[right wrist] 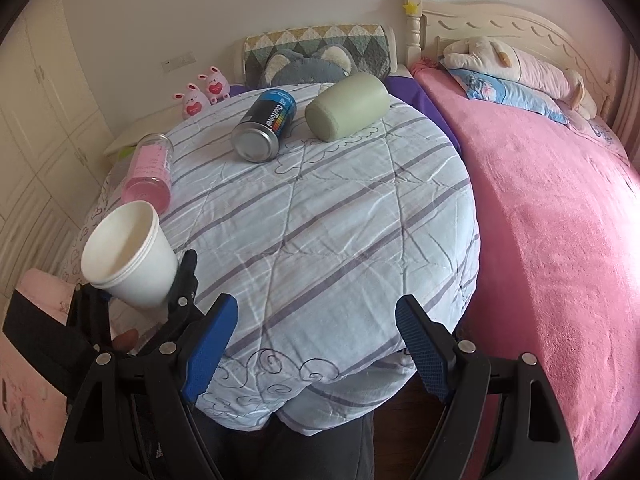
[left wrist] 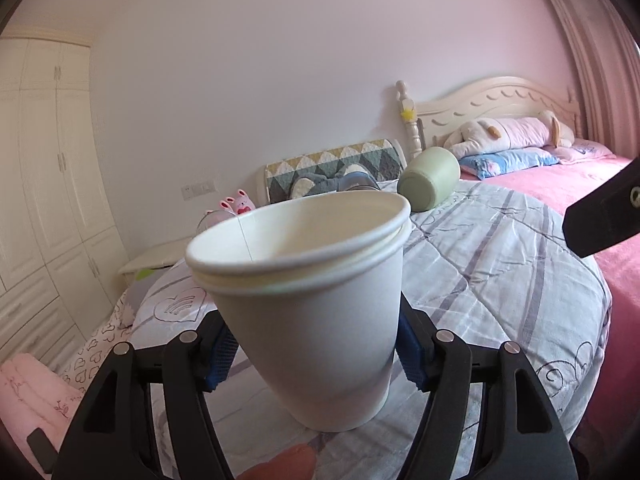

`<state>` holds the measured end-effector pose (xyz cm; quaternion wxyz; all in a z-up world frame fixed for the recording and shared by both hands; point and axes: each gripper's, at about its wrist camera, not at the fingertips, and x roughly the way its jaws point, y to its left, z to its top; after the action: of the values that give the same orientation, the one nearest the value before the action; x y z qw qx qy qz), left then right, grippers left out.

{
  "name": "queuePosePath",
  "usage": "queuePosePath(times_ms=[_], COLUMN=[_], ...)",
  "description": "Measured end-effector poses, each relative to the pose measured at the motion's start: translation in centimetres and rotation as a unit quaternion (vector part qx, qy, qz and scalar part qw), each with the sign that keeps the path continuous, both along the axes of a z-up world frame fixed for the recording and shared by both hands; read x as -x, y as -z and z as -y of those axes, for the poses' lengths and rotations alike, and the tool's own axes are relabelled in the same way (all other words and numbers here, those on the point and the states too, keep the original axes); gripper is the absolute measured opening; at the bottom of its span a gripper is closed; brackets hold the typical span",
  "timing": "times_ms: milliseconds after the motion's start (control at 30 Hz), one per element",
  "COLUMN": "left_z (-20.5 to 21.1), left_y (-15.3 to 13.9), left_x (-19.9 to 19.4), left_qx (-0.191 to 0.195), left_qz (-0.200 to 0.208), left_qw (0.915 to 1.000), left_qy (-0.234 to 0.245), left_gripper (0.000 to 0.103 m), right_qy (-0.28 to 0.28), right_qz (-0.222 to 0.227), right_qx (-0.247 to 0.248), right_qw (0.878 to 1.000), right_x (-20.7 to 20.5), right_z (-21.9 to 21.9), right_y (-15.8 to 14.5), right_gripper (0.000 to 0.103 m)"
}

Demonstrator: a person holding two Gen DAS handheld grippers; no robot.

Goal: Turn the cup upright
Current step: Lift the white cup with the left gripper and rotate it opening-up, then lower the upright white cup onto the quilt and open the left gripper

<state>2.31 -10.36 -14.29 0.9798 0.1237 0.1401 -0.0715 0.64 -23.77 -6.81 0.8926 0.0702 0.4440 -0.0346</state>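
We've got the white paper cup (left wrist: 316,312) clamped in our left gripper (left wrist: 316,354), blue pads (left wrist: 218,360) pressed on its lower walls from both sides, mouth up w/ a slight tilt; it looks like two cups nested, since a double rim shows at the top. From the right wrist cam the same cup (right wrist: 130,256) sits at the near-left edge of the striped quilt (right wrist: 320,216), held above it, rim leaning toward the camera, left gripper (right wrist: 138,298) closed round its base end. We can't tell whether the cup bottom touches the quilt or hangs just over it. Our right gripper (right wrist: 316,344) is spread wide w/ nothing between the blue pads (right wrist: 208,346), hovering over the near edge of the quilt, well apart from the cup. Rel. to the quilt: a green mug (right wrist: 346,106) lies on its side at the far edge, base toward us; a blue can (right wrist: 264,126) lies on its side just left of the mug, near but not touching it; a clear bottle w/ pink label (right wrist: 148,174) lies on its side at the far-left edge, just beyond the cup. In the left cam the green mug (left wrist: 428,180) shows past the cup rim, and the quilt (left wrist: 500,264) spreads under and beyond the cup. Right of the quilt is a pink blanket (right wrist: 552,216); behind the quilt, a patchwork cushion (right wrist: 320,40) and two pink bunny toys (right wrist: 202,92).
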Motion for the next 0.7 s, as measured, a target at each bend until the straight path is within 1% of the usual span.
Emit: queuePosePath(times_ms=[33, 67, 100, 167, 233, 400, 500, 600, 700], left_z=[0.0, -0.1, -0.1, -0.1, -0.2, -0.5, -0.7, -1.6, -3.3], left_y=[0.0, -0.1, -0.3, -0.4, -0.7, -1.9, -3.2, -5.4, -7.9], left_x=[0.1, 0.1, 0.1, 0.4, 0.6, 1.1, 1.3, 1.7, 2.4], left_qx=[-0.001, -0.002, -0.005, -0.011, -0.012, -0.013, -0.026, -0.023, -0.004], left_qz=[0.002, 0.002, 0.001, 0.006, 0.005, -0.013, -0.031, -0.064, -0.111], left_qw=[1.0000, 1.0000, 1.0000, 0.9999, 0.9998, 0.9995, 0.9991, 0.9977, 0.9937], left_qy=[0.001, 0.002, 0.005, 0.009, 0.012, 0.024, 0.013, -0.002, -0.012], left_gripper=[0.079, 0.090, 0.098, 0.102, 0.103, 0.103, 0.103, 0.103, 0.103], right_qy=[-0.001, -0.002, -0.004, -0.006, -0.005, 0.004, 0.013, 0.038, 0.056], right_qz=[0.000, 0.001, 0.002, 0.006, 0.010, 0.030, 0.051, 0.090, 0.120], right_qx=[0.001, 0.002, 0.002, 0.004, 0.006, 0.004, 0.003, 0.001, 0.006], right_qw=[1.000, 1.000, 1.000, 1.000, 1.000, 1.000, 0.999, 0.995, 0.991], right_x=[0.0, 0.0, 0.1, 0.2, 0.3, 1.2, 1.9, 3.3, 4.5], right_z=[-0.2, -0.4, -0.5, -0.8, -1.0, -0.9, -0.8, 0.0, 0.3], right_y=[-0.1, -0.1, -0.2, -0.5, -0.7, -1.6, -2.6, -4.2, -5.3], right_gripper=[0.082, 0.082, 0.082, 0.082, 0.082, 0.082, 0.082, 0.082, 0.082])
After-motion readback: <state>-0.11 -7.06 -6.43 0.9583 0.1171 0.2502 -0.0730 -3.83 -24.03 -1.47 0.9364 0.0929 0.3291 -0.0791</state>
